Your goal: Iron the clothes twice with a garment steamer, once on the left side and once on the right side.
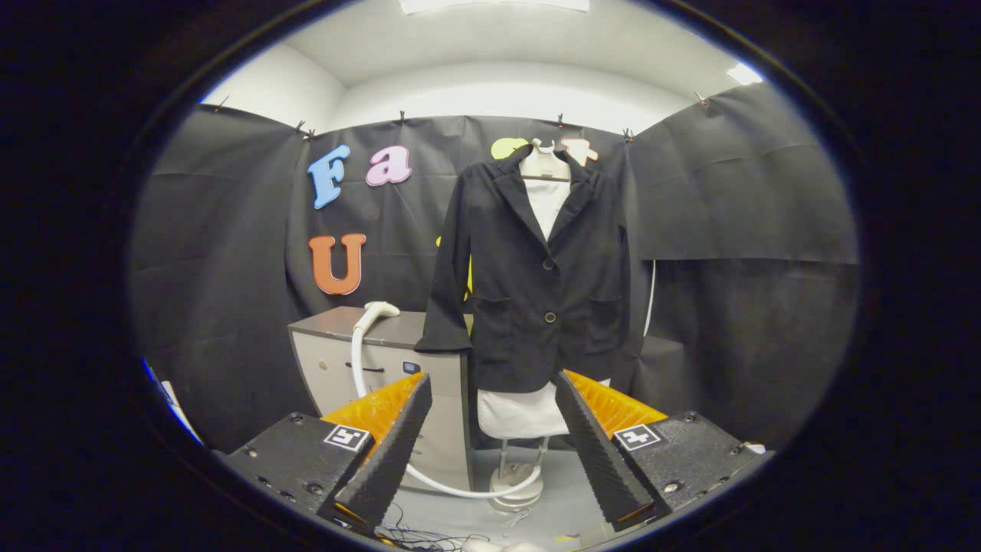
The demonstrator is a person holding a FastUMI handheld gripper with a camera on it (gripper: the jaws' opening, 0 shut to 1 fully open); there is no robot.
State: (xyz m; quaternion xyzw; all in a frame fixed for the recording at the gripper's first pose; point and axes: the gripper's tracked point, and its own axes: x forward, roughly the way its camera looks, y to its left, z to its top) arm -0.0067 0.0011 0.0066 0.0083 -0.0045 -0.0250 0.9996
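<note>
The gripper (pixel 494 429) stands wide open, its two ribbed black fingers (pixel 387 452) splayed apart with orange backing showing behind each; nothing lies between them and they hold nothing.

The garment steamer head (pixel 379 310) rests well beyond the left finger, on top of a grey drawer cabinet (pixel 383 360). The head is white and rounded; it lies flat on the cabinet top with its long axis running roughly level, its free end pointing toward the jacket side. From it a white hose (pixel 356 360) drops down the cabinet front, passes behind the left finger, and curves along the floor (pixel 567 506) between the fingers toward the stand base (pixel 517 487).

The jacket (pixel 536 284) hangs beyond the fingers, straight ahead and slightly toward the right finger. It is black, buttoned, with two front pockets and open lapels, and faces the gripper squarely, upright on a white dress form (pixel 525 410). Its long axis is vertical. One sleeve hangs beside the cabinet's top edge, the cuff overlapping the cabinet corner in this view; whether they touch cannot be told.

Open room lies between the fingers and the form. The cabinet sits just beside the jacket on the left finger's side; the booth wall (pixel 736 307) hangs close behind on the right finger's side. Loose thin cables (pixel 429 537) lie on the floor below the fingers.
</note>
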